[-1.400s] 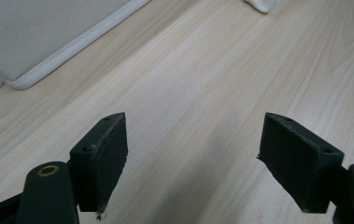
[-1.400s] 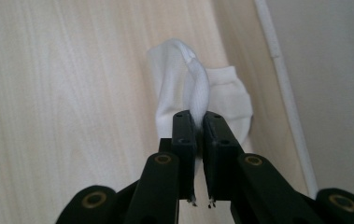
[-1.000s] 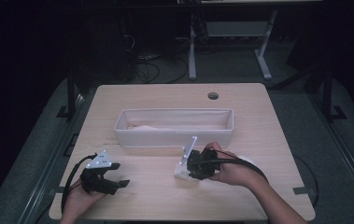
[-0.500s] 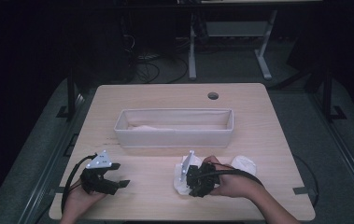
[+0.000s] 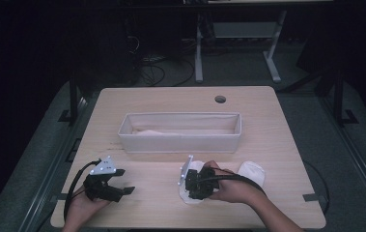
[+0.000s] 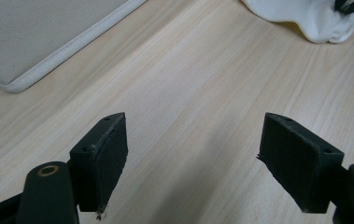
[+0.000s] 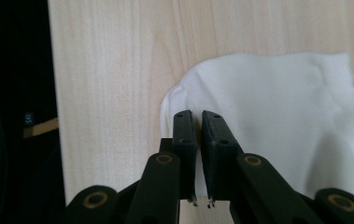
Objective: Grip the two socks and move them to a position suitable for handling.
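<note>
The high view looks forward and down from above the person's side, taking in the whole table (image 5: pixel 277 125) and the fabric bin (image 5: pixel 180 131). The left gripper view sits low and close over the wood, facing the bin's wall (image 6: pixel 34 42) and a white cloth (image 6: pixel 305 16) (also seen in the right gripper view (image 7: pixel 277 116), which looks steeply down from very near).

Dim room beyond a pale wooden table (image 5: pixel 287 125), grey floor (image 5: pixel 40 159), white desk legs (image 5: pixel 198 53) behind.
</note>
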